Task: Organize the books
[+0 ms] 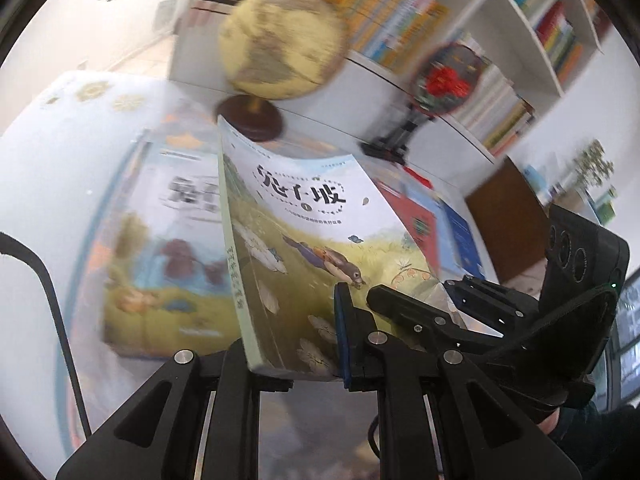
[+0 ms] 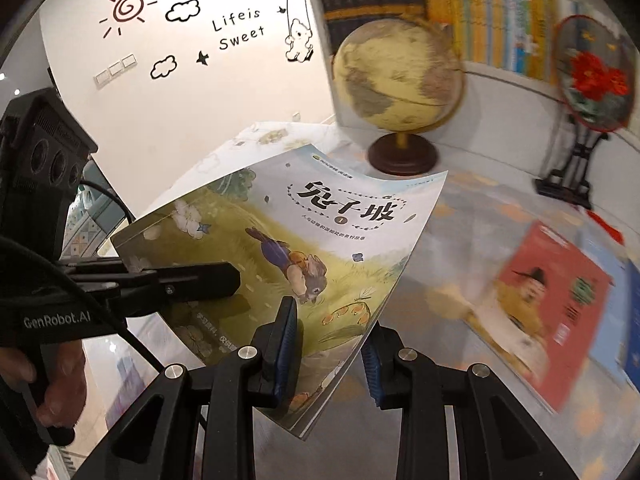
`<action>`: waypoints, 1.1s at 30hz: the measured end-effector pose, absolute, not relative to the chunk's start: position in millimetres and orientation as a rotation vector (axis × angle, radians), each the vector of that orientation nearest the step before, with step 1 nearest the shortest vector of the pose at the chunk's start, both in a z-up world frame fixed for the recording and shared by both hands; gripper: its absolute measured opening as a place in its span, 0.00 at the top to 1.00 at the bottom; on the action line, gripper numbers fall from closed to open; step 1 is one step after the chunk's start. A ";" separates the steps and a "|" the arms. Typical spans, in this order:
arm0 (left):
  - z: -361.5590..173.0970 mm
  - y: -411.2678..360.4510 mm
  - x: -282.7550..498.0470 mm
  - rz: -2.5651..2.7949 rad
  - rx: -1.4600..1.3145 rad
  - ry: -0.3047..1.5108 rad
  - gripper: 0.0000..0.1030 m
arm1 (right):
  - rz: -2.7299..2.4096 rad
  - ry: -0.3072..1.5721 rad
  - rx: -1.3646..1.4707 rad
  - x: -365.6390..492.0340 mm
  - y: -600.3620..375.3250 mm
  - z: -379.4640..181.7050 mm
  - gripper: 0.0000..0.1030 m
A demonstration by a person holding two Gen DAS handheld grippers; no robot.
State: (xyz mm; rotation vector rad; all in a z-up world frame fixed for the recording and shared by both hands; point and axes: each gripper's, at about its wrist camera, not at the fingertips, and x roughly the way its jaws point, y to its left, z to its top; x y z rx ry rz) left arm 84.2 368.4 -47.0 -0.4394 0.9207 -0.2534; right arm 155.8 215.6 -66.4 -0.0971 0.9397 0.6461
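Left wrist view: rabbit book (image 1: 304, 240) clamped between both grippers' jaws

Two wrist fisheyes, close, angled down, sharing the rabbit book (image 1: 304, 248) and globe (image 2: 396, 80).

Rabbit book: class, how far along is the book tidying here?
Done: nothing clearly, though the shelf books stand upright. In hand: the rabbit book, clamped by the left tool and right tool, held above the table. Left: the red book, blue book and a second illustrated book lie flat.
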 end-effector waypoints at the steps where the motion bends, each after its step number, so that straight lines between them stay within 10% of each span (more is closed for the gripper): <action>1: -50.0 376.4 87.8 -0.245 -0.446 0.920 0.88 | 0.648 0.944 -0.095 160.6 223.7 -69.1 0.71; 33: -120.1 475.3 76.3 -0.080 -0.667 1.004 0.79 | 0.583 1.128 -0.013 200.2 280.7 -138.7 0.63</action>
